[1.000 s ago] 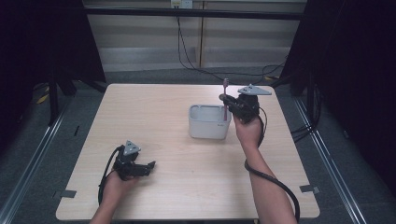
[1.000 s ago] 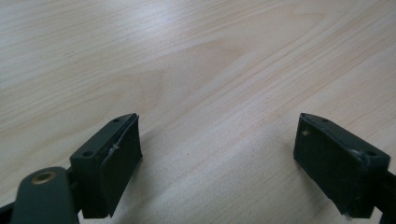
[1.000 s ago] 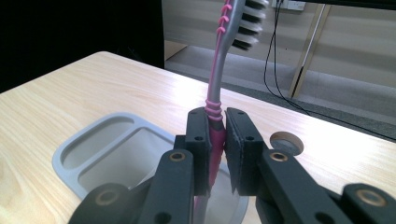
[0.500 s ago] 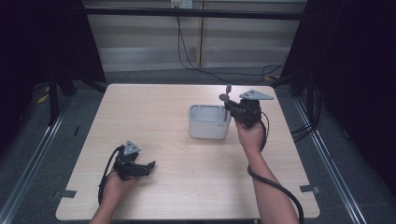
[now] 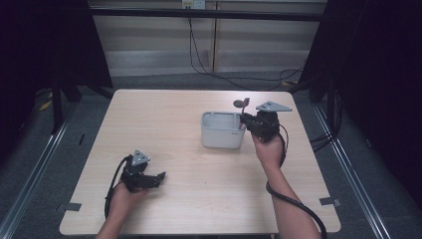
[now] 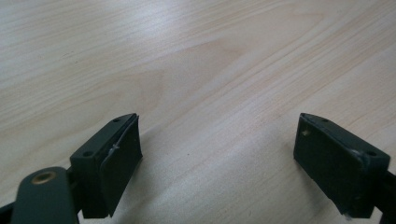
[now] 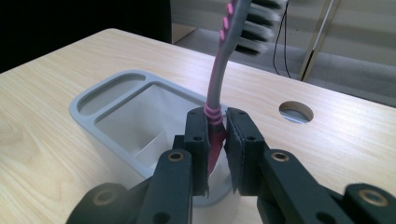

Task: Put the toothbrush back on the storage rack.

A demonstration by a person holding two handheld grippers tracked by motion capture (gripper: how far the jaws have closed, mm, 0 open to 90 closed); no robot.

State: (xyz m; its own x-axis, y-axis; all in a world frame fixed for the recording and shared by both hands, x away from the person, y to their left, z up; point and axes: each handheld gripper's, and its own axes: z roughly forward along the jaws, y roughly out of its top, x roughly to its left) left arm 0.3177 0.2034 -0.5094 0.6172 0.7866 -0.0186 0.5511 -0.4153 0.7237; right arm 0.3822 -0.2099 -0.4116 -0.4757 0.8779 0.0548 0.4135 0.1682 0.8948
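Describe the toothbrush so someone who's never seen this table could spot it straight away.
On the wooden table, look right of centre for the grey compartmented holder. At its right end the right gripper is clamped on a toothbrush that stands nearly upright. It is the one slim pink and grey thing there, with its bristle head at the top.

A pale wooden table (image 5: 199, 199) with a round cable hole (image 7: 296, 112) near its far right edge stands on a grey floor (image 5: 159, 82). Black cables (image 5: 209, 64) trail across that floor below a pale back wall (image 5: 149, 35)
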